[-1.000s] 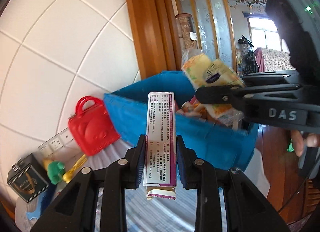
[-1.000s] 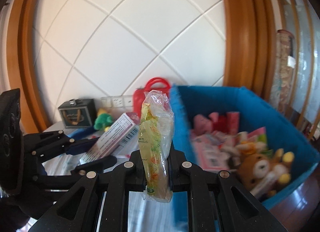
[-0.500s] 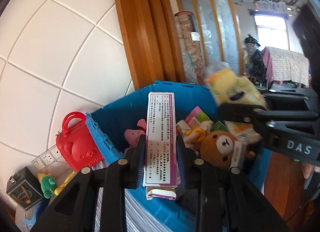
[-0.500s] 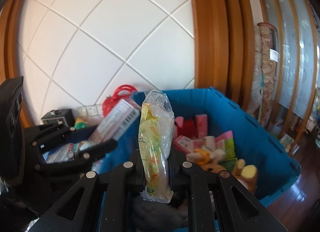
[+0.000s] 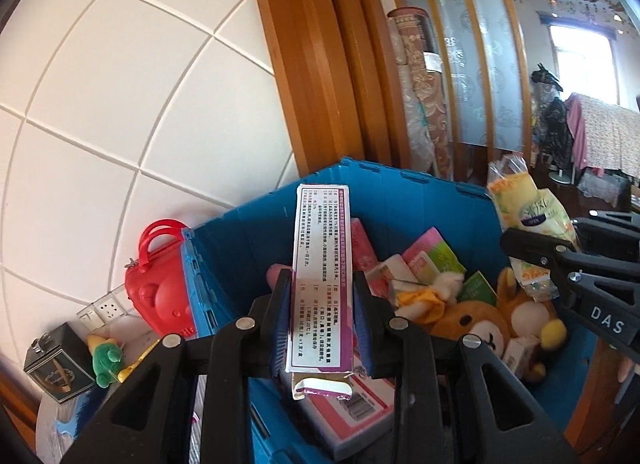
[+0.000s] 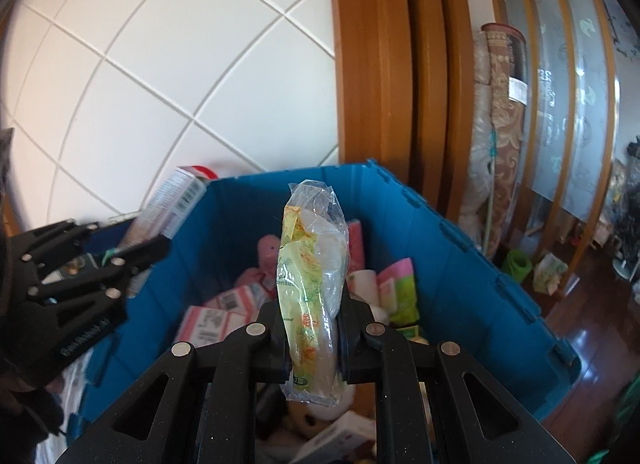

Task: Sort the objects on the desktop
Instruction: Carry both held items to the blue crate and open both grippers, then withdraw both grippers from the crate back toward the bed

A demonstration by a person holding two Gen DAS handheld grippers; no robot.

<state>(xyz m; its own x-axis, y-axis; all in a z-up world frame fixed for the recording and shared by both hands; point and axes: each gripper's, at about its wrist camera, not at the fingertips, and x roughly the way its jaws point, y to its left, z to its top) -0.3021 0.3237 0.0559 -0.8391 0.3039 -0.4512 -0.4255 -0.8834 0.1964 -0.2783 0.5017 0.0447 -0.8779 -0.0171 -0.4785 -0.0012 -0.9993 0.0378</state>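
Note:
My left gripper (image 5: pixel 322 304) is shut on a long white and purple carton (image 5: pixel 322 276) and holds it upright over the open blue storage bin (image 5: pixel 400 191). My right gripper (image 6: pixel 314 328) is shut on a clear and yellow plastic snack packet (image 6: pixel 314 280), also held above the bin (image 6: pixel 460 264). The right gripper with its packet (image 5: pixel 524 215) shows at the right of the left wrist view. The left gripper with its carton (image 6: pixel 172 203) shows at the left of the right wrist view. The bin holds a brown teddy bear (image 5: pixel 480 324), pink boxes (image 6: pixel 224 308) and other packets.
On the table left of the bin stand a red bear-shaped case (image 5: pixel 158 288), a green toy (image 5: pixel 106 358) and a small black box (image 5: pixel 56 368). A white tiled wall and a wooden door frame (image 5: pixel 320 63) stand behind. Rolled carpets (image 6: pixel 500 123) lean at the right.
Both grippers have moved forward and up over the bin with their loads. The bin's inside with the teddy bear has come into view. Both stay shut.

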